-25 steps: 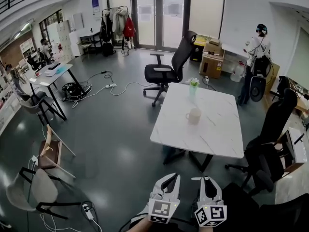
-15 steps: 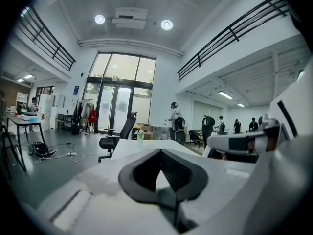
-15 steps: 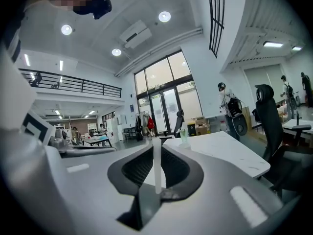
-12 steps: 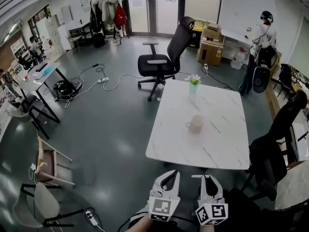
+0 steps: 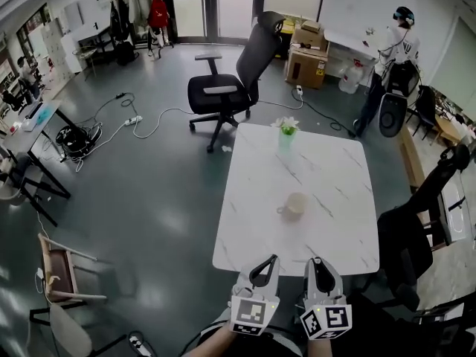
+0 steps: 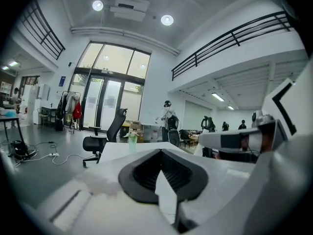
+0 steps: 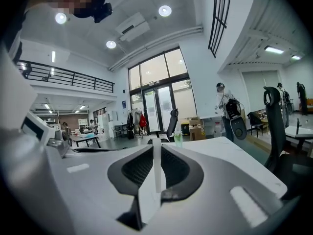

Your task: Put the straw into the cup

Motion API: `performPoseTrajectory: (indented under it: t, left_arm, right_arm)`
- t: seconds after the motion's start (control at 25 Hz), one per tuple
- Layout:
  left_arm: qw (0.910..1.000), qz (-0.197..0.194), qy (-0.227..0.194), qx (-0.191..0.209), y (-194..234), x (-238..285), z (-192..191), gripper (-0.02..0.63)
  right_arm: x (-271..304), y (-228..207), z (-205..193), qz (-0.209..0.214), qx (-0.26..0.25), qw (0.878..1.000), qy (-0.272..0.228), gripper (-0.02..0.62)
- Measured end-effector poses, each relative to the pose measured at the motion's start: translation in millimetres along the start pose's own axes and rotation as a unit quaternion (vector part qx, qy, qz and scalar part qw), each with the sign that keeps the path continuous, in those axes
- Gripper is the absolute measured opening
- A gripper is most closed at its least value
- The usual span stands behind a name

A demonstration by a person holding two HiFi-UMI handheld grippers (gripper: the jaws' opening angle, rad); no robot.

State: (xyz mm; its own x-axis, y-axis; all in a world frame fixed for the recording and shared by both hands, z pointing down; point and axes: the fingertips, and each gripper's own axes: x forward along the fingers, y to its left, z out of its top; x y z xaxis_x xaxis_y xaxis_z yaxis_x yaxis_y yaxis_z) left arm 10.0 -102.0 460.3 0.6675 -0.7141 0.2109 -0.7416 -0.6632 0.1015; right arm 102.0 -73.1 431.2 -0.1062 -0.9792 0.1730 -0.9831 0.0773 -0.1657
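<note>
A pale cup (image 5: 295, 204) with a handle stands in the middle of the white marble table (image 5: 335, 236). Both grippers are held side by side at the table's near edge, pointing roughly level at the cup and well short of it. My left gripper (image 5: 269, 260) (image 6: 160, 153) is shut, its tips meeting with nothing between them. My right gripper (image 5: 317, 262) (image 7: 156, 143) is shut on a thin white straw (image 7: 156, 165) that stands upright between its pads. The straw is too small to make out in the head view.
A green glass with flowers (image 5: 285, 138) (image 6: 132, 140) (image 7: 178, 139) stands at the table's far edge. A black office chair (image 5: 227, 88) is beyond the table, another black chair (image 5: 405, 244) is at its right side. A person (image 5: 390, 58) stands far right.
Both grippers have come forward together, from well back on the floor up to the table's near edge. The table and cup now lie closer. The jaws look the same.
</note>
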Motion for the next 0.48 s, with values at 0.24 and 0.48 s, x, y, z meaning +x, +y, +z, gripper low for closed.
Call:
performPoseTrajectory:
  t: [0.24,0.48]
  left_arm:
    - [0.9999,-0.013,0.009,-0.005,16.2,21.6,1.7,0.002]
    - [0.9996,-0.018,0.023,-0.005,26.6,30.4,-4.9,0.002]
  right_arm:
    - [24.8,-7.7,2.7,-0.012,-0.002,1.000,0.010,0.048]
    - [39.3,-16.1,0.8,-0.024,0.007,1.000,0.012,0.048]
